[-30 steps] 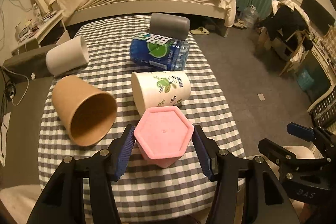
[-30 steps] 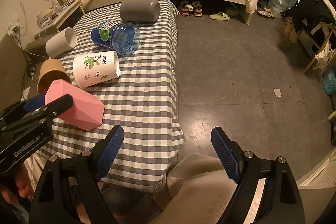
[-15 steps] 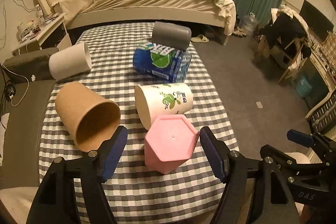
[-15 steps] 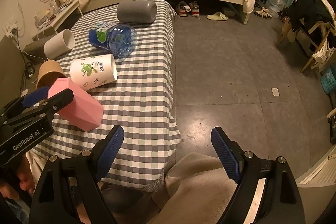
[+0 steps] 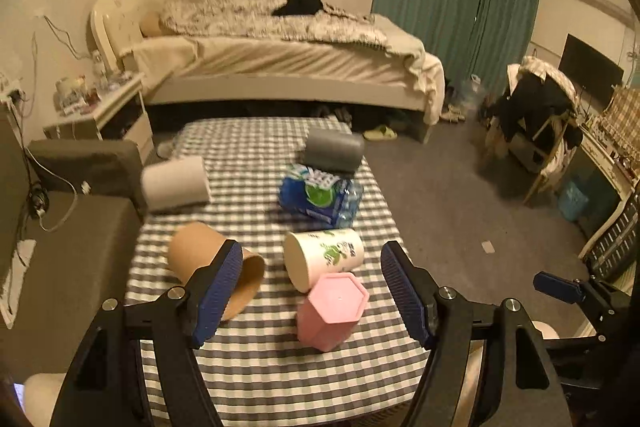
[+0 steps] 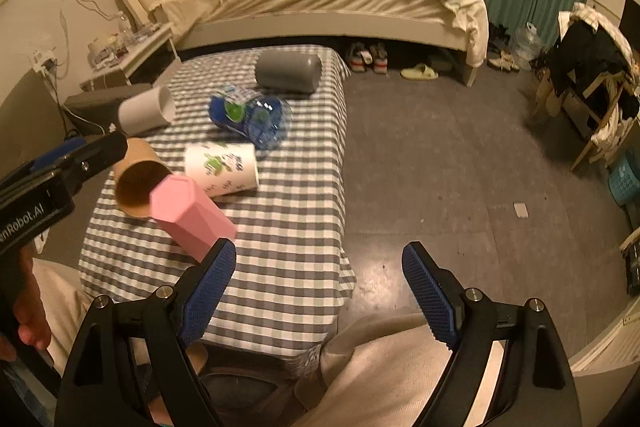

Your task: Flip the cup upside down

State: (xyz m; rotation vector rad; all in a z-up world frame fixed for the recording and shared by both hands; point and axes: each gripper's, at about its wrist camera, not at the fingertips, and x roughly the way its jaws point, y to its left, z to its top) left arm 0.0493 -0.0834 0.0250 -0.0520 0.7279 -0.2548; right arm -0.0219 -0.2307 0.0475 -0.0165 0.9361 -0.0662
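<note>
- The pink cup stands mouth-down on the checked table, low and a little right of centre in the left wrist view, its flat six-sided base facing up.
- The left gripper hangs above and behind it with fingers spread wide, holding nothing; the cup sits in the lower part of the gap and touches neither pad.
- The right gripper is also wide apart and empty, low in its own view, over the table's edge and the floor.
- In the right wrist view the pink cup appears tilted, likely from lens distortion.
- Judged from this, the flip looks done; the step in hand is a clean retreat.
- The safest exit is straight up and back, fingers kept wide, so no pad clips the rim.
- The brown cup and the white printed cup lie on their sides just beside it; a sideways swing could roll them into it.
</note>
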